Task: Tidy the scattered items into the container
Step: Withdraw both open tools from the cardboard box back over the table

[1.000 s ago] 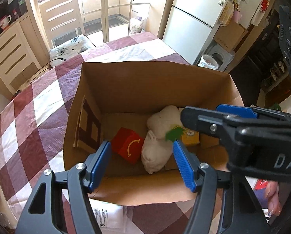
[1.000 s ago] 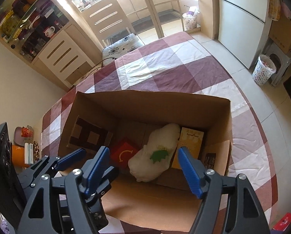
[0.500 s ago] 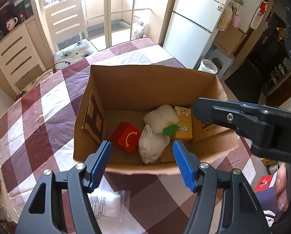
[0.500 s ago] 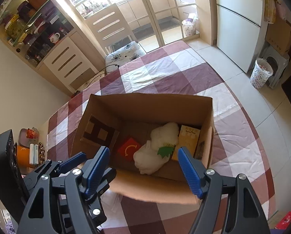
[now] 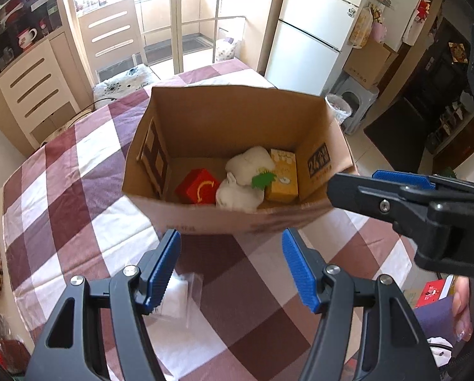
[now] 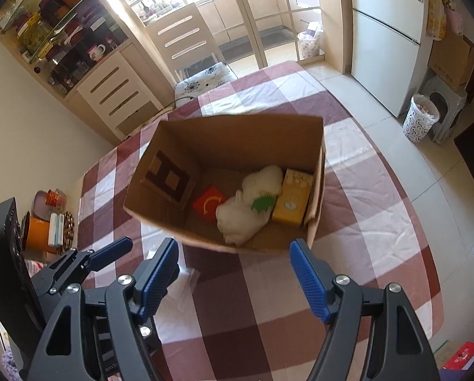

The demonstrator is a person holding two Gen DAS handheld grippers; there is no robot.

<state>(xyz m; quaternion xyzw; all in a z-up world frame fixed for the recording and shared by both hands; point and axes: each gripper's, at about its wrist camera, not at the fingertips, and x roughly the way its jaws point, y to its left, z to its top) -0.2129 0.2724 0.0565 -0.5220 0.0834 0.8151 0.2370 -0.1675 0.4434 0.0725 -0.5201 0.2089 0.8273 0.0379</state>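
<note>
One open cardboard box [image 5: 237,120] is sitting on the checked desk [image 5: 62,190], holding three items: one red cube [image 5: 199,189], one white plush toy [image 5: 241,184], one yellow carton [image 5: 283,177]. One clear packet [image 5: 179,295] is lying before it. Both the left hand-held gripper [image 5: 230,266] and right hand-held gripper [image 6: 233,274] are hanging apart, gripping nothing.

Clear plastic packet with white inside [image 5: 176,295] on checked tabletop [image 5: 78,190]: partly hidden behind blue pad of left claw [image 5: 230,268], print too blurry to read. Same packet in right view mostly behind right claw [image 6: 233,277]. Brown cardboard box [image 5: 237,120]: near wall blurred, print on it unreadable. Red cube with yellow arrow [image 5: 199,187]: bottom hidden by box wall. Yellow carton [image 6: 292,201]: label too small to read. White soft toy with green leaf [image 6: 246,209]: shape unclear. Person's fingers [image 5: 461,304] cut by picture edge.
</note>
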